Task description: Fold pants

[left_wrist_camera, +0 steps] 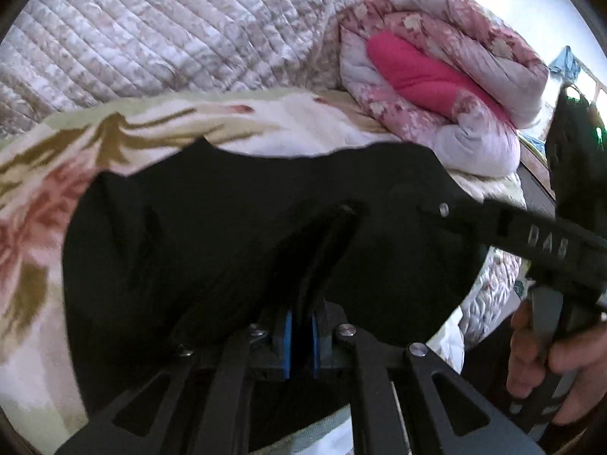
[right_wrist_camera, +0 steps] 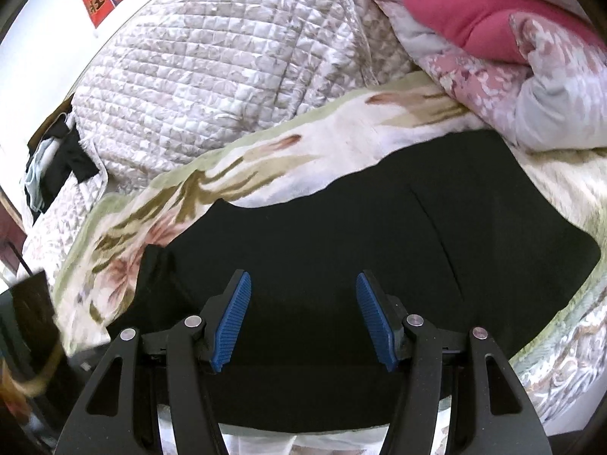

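The black pants (right_wrist_camera: 341, 250) lie partly folded on a floral blanket (right_wrist_camera: 235, 174) on the bed. The left gripper (left_wrist_camera: 301, 331) is nearly closed, blue pads pinching a fold of the pants. The right gripper (right_wrist_camera: 303, 318) stands wide open above the pants, holding nothing

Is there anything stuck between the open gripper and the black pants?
No, nothing visible. The right gripper hangs over the black pants with open jaws and only bare cloth in front. The rolled pink quilt lies beyond the pants, out of the way. The left gripper already pinches the pants.
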`<action>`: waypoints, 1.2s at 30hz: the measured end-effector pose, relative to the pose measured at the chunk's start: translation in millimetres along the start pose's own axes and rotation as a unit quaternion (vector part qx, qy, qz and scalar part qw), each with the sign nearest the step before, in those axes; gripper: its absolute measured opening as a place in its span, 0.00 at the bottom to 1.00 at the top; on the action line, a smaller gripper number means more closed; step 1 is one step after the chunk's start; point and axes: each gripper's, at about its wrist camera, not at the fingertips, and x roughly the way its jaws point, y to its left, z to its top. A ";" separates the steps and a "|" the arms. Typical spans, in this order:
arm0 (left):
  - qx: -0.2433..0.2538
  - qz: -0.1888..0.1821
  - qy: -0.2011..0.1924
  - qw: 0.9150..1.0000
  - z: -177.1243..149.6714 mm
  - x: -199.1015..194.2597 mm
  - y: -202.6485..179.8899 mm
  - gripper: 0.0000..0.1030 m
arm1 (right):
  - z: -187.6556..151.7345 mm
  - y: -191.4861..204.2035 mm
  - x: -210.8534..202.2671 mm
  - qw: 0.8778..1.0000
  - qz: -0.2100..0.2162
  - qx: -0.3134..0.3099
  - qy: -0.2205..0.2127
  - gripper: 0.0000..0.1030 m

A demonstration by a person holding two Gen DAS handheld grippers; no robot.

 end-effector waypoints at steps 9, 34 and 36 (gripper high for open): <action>-0.003 -0.050 -0.039 0.998 2.2 -50.6 12.7 0.49 | -0.5 4.9 -1.0 1.000 0.008 -0.008 -0.009 0.57; -0.149 -0.078 -0.096 0.981 66.1 -57.8 86.7 0.66 | -4.0 9.6 -1.3 0.999 0.036 -0.018 -0.005 0.57; -0.148 -0.021 -0.075 0.986 51.7 -62.3 98.9 0.66 | -5.4 9.6 5.3 0.999 0.050 -0.011 0.012 0.57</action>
